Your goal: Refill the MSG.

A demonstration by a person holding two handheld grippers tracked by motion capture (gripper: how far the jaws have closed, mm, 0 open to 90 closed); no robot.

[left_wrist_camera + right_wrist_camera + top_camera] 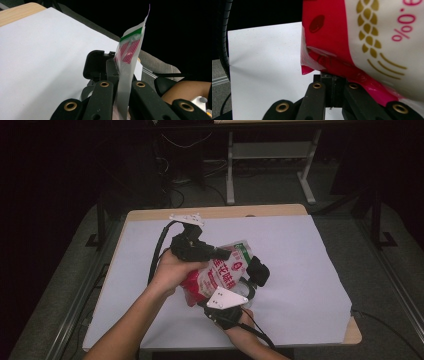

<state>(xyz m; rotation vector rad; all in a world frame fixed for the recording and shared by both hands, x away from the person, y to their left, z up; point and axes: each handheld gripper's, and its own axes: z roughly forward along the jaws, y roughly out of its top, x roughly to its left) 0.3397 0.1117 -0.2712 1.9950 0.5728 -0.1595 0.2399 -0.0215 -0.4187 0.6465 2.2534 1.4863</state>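
Note:
A red and white plastic food bag (pixel 220 272) with gold wheat print is held off the table between both grippers. My left gripper (pixel 219 253) is shut on the bag's clear sealed top edge; in the left gripper view that strip (pixel 130 47), with its green and red stripes, sticks up from the closed jaws of my left gripper (pixel 117 68). My right gripper (pixel 244 289), with its grey plate on top, comes in from below. In the right gripper view my right gripper (pixel 334 78) is shut on the red bottom edge of the bag (pixel 374 37).
A white sheet (pixel 305 270) covers the wooden table (pixel 220 212). Dark floor, cables and a metal table frame (pixel 230 170) lie beyond the far edge. A person's forearms (pixel 130 330) come in from the bottom.

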